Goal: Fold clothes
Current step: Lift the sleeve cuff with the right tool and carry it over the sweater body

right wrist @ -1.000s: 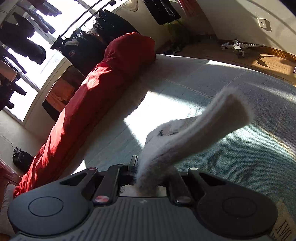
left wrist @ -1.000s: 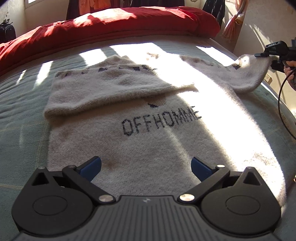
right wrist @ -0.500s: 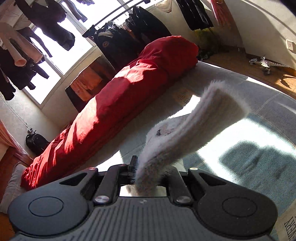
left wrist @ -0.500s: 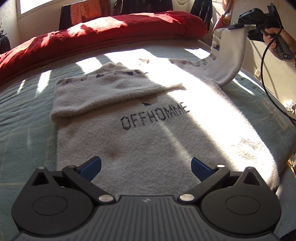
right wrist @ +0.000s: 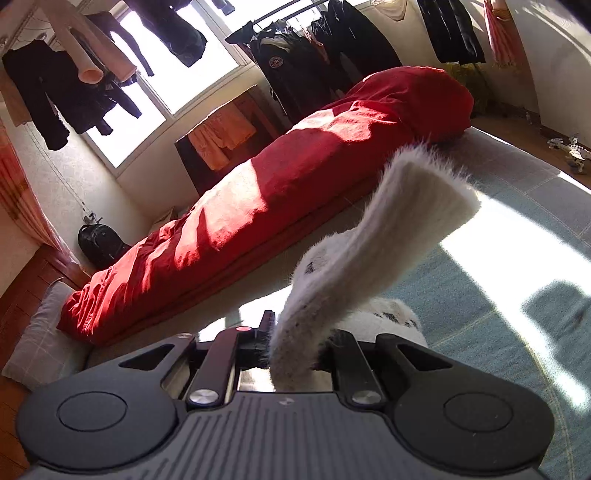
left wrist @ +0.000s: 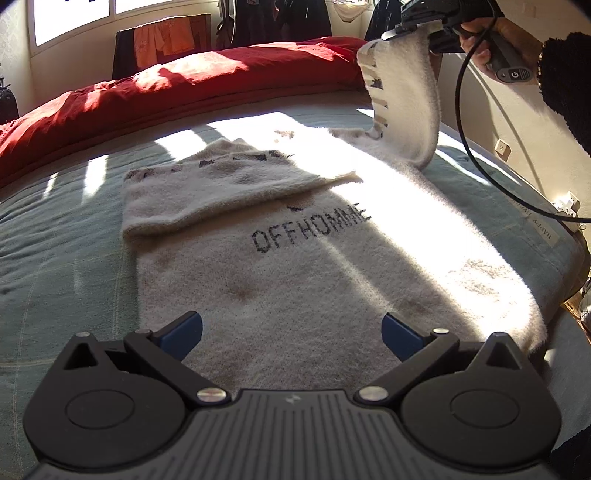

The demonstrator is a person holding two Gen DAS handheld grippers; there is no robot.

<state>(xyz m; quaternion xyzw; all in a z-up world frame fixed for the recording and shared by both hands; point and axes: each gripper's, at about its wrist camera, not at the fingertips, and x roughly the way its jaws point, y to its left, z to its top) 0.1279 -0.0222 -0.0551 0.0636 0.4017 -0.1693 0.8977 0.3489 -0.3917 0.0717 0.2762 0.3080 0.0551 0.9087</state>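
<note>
A cream, fuzzy knit sweater [left wrist: 295, 266] lies flat on a pale green bed cover [left wrist: 66, 258], its chest lettering "OFFHOMME" [left wrist: 310, 230] facing up and strong bands of sunlight crossing it. One sleeve [left wrist: 229, 192] is folded across the chest and lies flat. The other sleeve [left wrist: 406, 96] is lifted clear of the bed, hanging in a curve from the right gripper [left wrist: 424, 26], whose fingers are clamped on the cuff (the right wrist view shows the fabric [right wrist: 369, 258] pinched between them). A hand [left wrist: 487, 37] in a dark fuzzy cuff grasps that gripper's handle, and a black cable [left wrist: 465, 140] loops down from it. The left gripper [left wrist: 291, 332] hovers over the sweater's lower hem, blue-padded fingers [left wrist: 184, 328] spread wide, holding nothing. A rolled red duvet [left wrist: 184, 88] runs along the far edge of the bed; beyond it dark garments [right wrist: 314, 66] hang on a rail before the window [right wrist: 173, 74].
</note>
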